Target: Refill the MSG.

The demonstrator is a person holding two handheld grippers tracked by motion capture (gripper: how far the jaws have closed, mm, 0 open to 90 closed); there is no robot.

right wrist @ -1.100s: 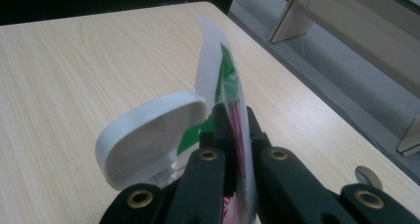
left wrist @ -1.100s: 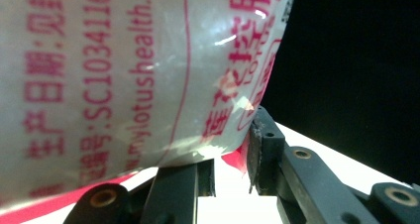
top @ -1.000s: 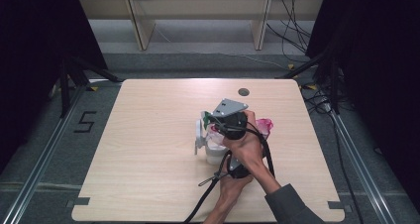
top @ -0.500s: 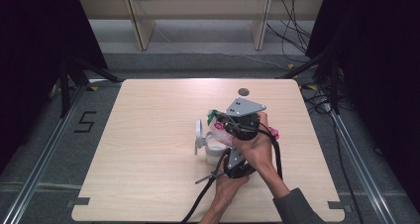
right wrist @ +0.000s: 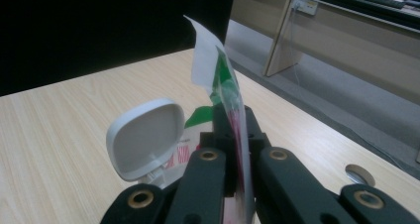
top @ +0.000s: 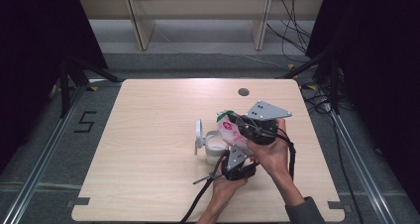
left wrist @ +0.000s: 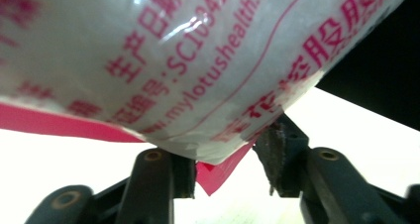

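Both grippers' jaws pinch packet (top: 231,132) edges over container (top: 213,147).

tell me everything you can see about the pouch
The pouch is a glossy plastic bag, whitish with pink-red Chinese print, a web address and green near its top. It is held tilted above the white jar, whose lid stands open. The right gripper pinches its upper edge; the left gripper holds its pink bottom seam.
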